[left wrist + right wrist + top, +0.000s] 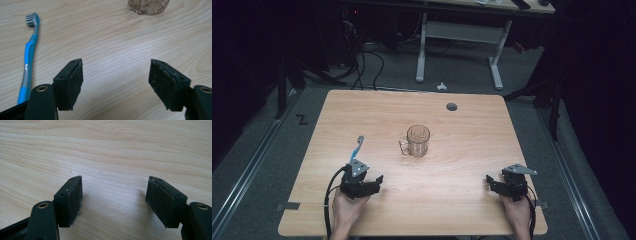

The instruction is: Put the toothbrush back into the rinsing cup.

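A clear glass mug (416, 140) with a handle on its left stands upright near the middle of the wooden table (462, 125); its base edge (148, 6) shows at the top of the left gripper view. A blue and grey toothbrush (358, 145) lies flat on the table left of the mug, bristle end away from me (28, 53). My left gripper (364, 179) rests near the front left, just behind the toothbrush handle, open with nothing between its pads (115, 85). My right gripper (493, 181) rests at the front right, open over bare wood (114, 201).
A round grey cable port (452, 106) sits in the table's far right part. Beyond the table are a white desk frame (459, 45), cables on the floor and dark stands at both sides. A hand holds each gripper at the table's near edge.
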`<state>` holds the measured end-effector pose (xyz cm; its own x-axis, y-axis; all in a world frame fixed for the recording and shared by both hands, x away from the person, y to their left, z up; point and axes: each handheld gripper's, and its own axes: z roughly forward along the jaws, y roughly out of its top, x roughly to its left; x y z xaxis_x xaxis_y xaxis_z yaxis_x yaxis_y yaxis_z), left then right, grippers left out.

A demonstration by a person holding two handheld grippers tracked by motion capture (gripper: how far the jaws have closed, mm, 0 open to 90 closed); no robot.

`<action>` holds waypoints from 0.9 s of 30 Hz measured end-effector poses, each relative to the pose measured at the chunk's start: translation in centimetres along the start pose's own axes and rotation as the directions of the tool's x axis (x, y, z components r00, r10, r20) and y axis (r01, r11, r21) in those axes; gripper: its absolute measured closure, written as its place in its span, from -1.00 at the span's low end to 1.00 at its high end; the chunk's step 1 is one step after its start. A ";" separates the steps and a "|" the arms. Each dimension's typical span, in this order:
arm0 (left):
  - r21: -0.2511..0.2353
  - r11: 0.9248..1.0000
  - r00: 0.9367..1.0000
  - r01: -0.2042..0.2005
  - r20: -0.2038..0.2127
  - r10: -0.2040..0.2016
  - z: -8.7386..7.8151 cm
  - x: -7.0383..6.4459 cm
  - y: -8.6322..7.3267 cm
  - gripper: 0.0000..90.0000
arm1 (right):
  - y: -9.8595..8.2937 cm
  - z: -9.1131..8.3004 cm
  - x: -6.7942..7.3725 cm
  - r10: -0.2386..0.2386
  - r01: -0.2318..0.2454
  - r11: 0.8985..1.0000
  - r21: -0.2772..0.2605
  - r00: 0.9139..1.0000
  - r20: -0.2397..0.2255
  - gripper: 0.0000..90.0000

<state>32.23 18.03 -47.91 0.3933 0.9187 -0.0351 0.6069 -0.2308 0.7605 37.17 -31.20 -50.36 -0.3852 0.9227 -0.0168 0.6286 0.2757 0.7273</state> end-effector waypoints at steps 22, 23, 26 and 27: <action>-0.007 0.998 0.998 0.057 -0.036 -0.057 -1.9 2.6 -0.1 -0.23 | 0.0 0.0 0.0 -0.005 0.005 1.000 -0.001 1.000 -0.002 -0.33; -0.008 0.998 0.997 0.058 -0.040 -0.058 -2.0 2.8 0.0 -0.22 | 0.0 0.0 0.0 -0.004 0.004 1.000 0.000 1.000 -0.001 -0.33; -0.011 0.998 0.997 0.061 -0.047 -0.062 -2.2 3.1 0.0 -0.22 | 0.0 0.0 0.0 -0.005 0.005 1.000 -0.001 1.000 -0.002 -0.33; -0.007 0.998 0.997 0.059 -0.054 -0.060 -2.2 3.2 0.1 -0.22 | 0.0 0.0 0.0 -0.005 0.005 1.000 -0.001 1.000 -0.001 -0.33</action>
<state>32.01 21.71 -46.53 0.3183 0.9469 -0.0452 0.6244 -0.1735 0.7616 37.19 -31.18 -50.37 -0.3893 0.9209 -0.0194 0.6261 0.2800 0.7278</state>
